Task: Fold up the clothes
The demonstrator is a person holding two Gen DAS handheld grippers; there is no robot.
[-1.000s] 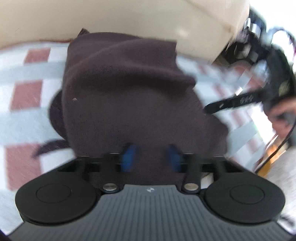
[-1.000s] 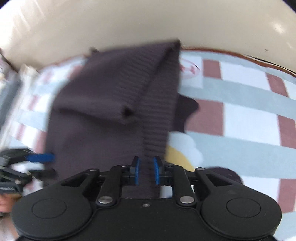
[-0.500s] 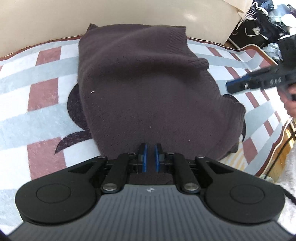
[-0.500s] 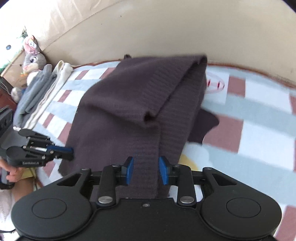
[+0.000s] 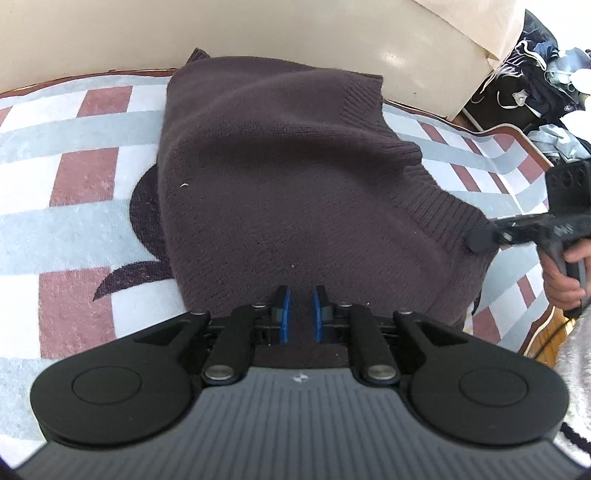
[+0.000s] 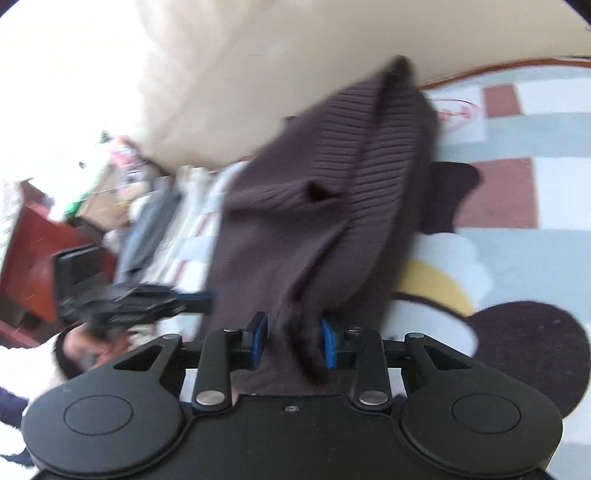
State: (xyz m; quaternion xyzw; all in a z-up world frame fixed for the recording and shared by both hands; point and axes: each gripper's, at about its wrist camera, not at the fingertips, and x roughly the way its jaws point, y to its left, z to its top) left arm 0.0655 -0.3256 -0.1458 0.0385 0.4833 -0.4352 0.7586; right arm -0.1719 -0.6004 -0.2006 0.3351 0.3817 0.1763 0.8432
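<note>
From the left wrist camera, a dark brown knitted sweater [image 5: 280, 177] lies spread on a checked rug [image 5: 74, 177] of white, grey and rust-red squares, its far edge against a cream upholstered base [image 5: 258, 29]. The left gripper [image 5: 300, 314] sits at the sweater's near edge, its blue pads [image 5: 283, 314] a narrow gap apart and opening slightly; the dark knit fills the gap, though whether the pads press on it cannot be told. At the right edge, the right gripper [image 5: 480, 236], held in a hand [image 5: 561, 273], meets the sweater's ribbed hem corner.

From the right wrist camera, which is blurred, the right gripper [image 6: 294, 341] stands moderately open with a bunched fold of the sweater [image 6: 332, 206] between its blue pads [image 6: 328, 343]; the fabric touches the right pad and hangs clear of the left one. The left gripper [image 6: 199, 297] shows at the left, its tip at the sweater's side edge. A pile of folded clothes [image 6: 159, 218] lies beyond it.
</note>
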